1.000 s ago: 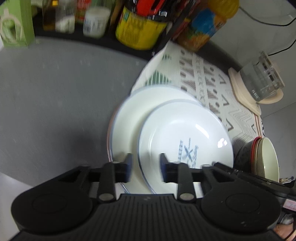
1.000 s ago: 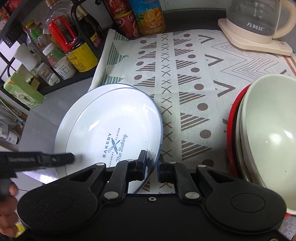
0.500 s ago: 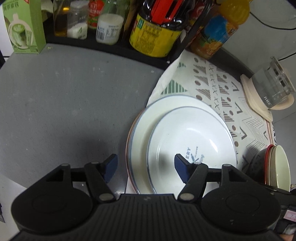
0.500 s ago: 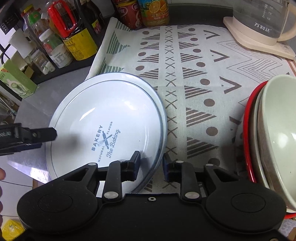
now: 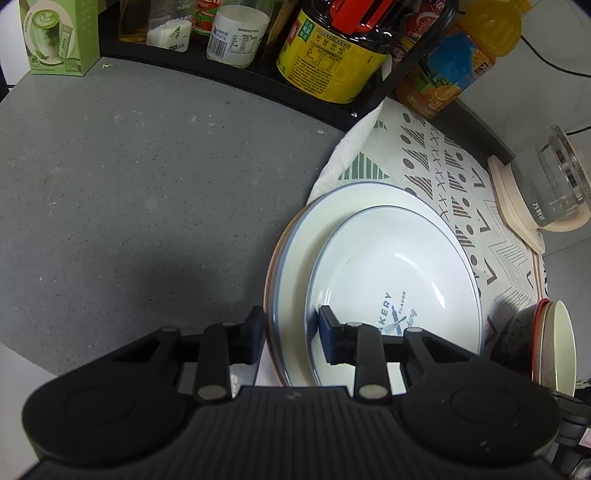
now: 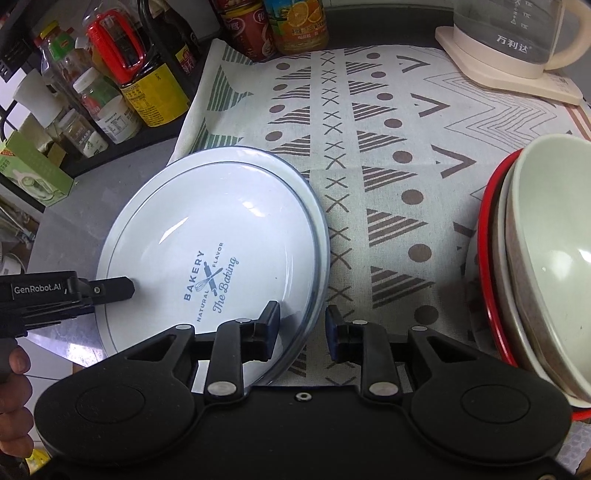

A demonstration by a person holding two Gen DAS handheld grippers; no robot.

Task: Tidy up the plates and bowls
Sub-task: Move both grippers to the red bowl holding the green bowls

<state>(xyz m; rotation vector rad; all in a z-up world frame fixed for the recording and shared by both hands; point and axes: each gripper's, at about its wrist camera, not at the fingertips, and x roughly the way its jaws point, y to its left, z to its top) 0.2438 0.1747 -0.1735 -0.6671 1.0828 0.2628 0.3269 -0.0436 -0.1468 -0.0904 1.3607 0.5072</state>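
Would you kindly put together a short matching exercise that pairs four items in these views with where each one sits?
Items:
1. bakery plate
2. glass kettle
3. stacked bowls
4. green carton

Places:
A. at the right edge of the patterned cloth, red rim outermost
B. on a cream base at the cloth's far right corner
C. on top of a larger blue-rimmed plate
D. on the grey counter, left of the bottle rack

Pairs: 1-C, 2-B, 3-A, 4-D
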